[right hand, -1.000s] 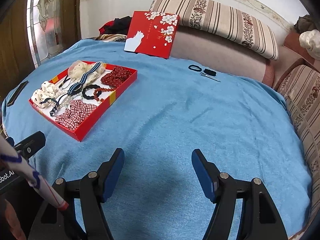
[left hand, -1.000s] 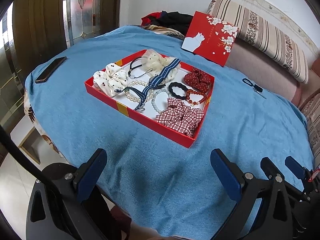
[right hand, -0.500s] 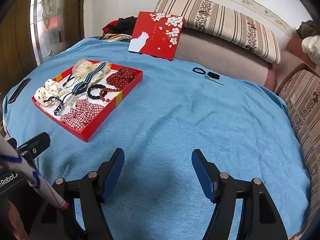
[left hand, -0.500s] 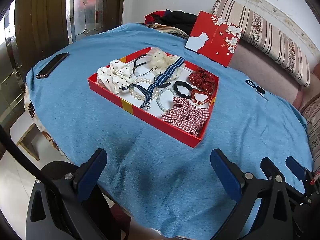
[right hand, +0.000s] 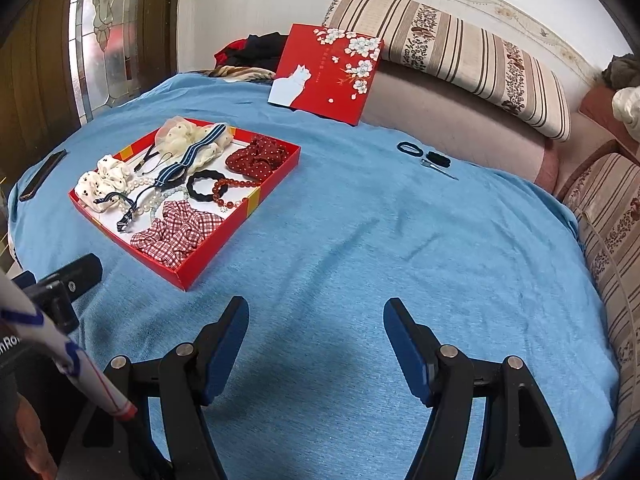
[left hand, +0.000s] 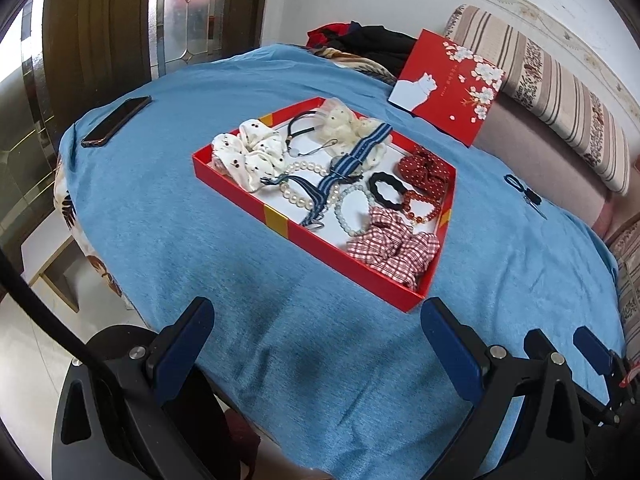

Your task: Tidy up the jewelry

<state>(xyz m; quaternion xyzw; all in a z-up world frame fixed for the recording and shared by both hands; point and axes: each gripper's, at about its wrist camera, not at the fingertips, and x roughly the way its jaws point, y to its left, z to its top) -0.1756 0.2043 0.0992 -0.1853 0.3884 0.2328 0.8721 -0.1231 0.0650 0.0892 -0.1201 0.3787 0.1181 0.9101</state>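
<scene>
A shallow red tray (left hand: 280, 222) (right hand: 236, 224) lies on the blue cloth and holds several hair ties and bracelets: a white dotted scrunchie (left hand: 248, 152), a red plaid scrunchie (left hand: 394, 250) (right hand: 176, 232), a pearl bracelet (left hand: 298, 196), a black hair tie (left hand: 386, 190) (right hand: 206, 185), a red bead bracelet (right hand: 232, 192), a striped blue band (left hand: 344, 168). My left gripper (left hand: 316, 320) hovers open in front of the tray's near edge, nothing between its fingers. My right gripper (right hand: 316, 316) stands open over bare cloth to the tray's right, also empty.
The tray's red lid (left hand: 448, 84) (right hand: 328, 70) with a white cat leans on the striped sofa cushion (right hand: 460, 52). A dark phone (left hand: 116, 120) lies at the cloth's left edge. Small scissors and black hair ties (right hand: 428, 158) lie at the far right. Clothes (left hand: 360, 42) are piled behind.
Both views have crept a little toward the tray and tilted slightly; the tray and its contents lie as before. Both grippers stay open.
</scene>
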